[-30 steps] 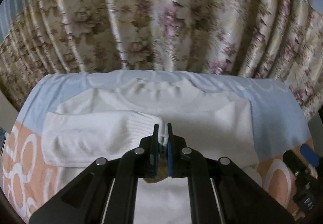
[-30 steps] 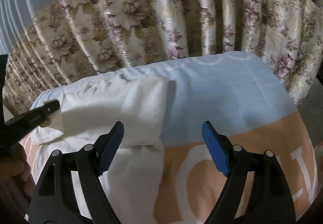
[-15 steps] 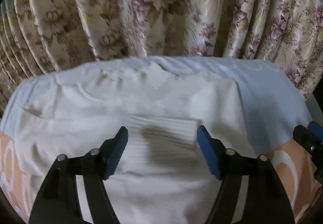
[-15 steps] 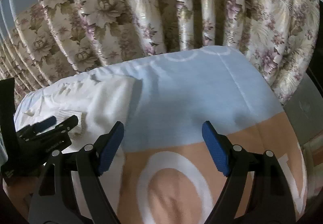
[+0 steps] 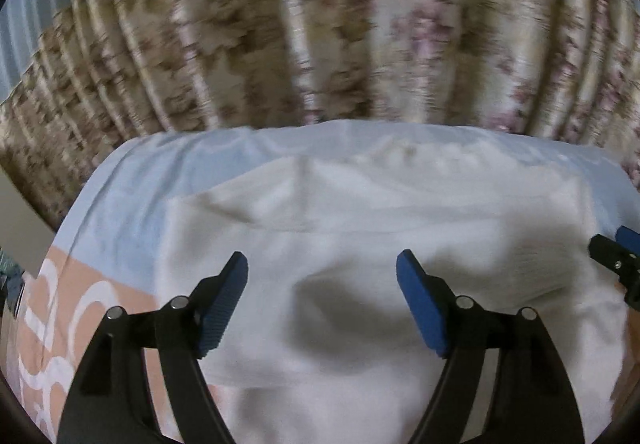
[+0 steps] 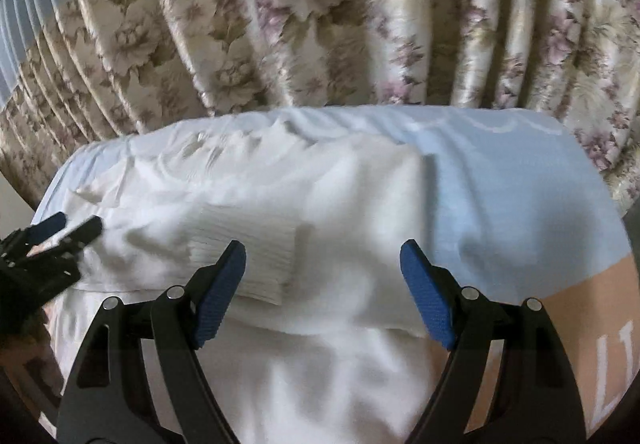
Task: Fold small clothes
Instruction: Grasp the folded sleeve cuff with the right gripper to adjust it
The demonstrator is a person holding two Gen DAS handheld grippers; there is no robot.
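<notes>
left tool (image 5: 322, 304) and right tool (image 6: 322, 292) both spread wide, grasping nothing, above white sweater (image 6: 340, 204) with sleeves folded in.

Left tongs (image 5: 322, 300) and right tongs (image 6: 323, 290): black plastic arms, silver pivot screws, ribbed blue pads (image 6: 426, 294).

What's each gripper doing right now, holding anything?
Left gripper: open, holding nothing, above the white sweater.
Right gripper: open, holding nothing, above the sweater's ribbed cuff.
</notes>
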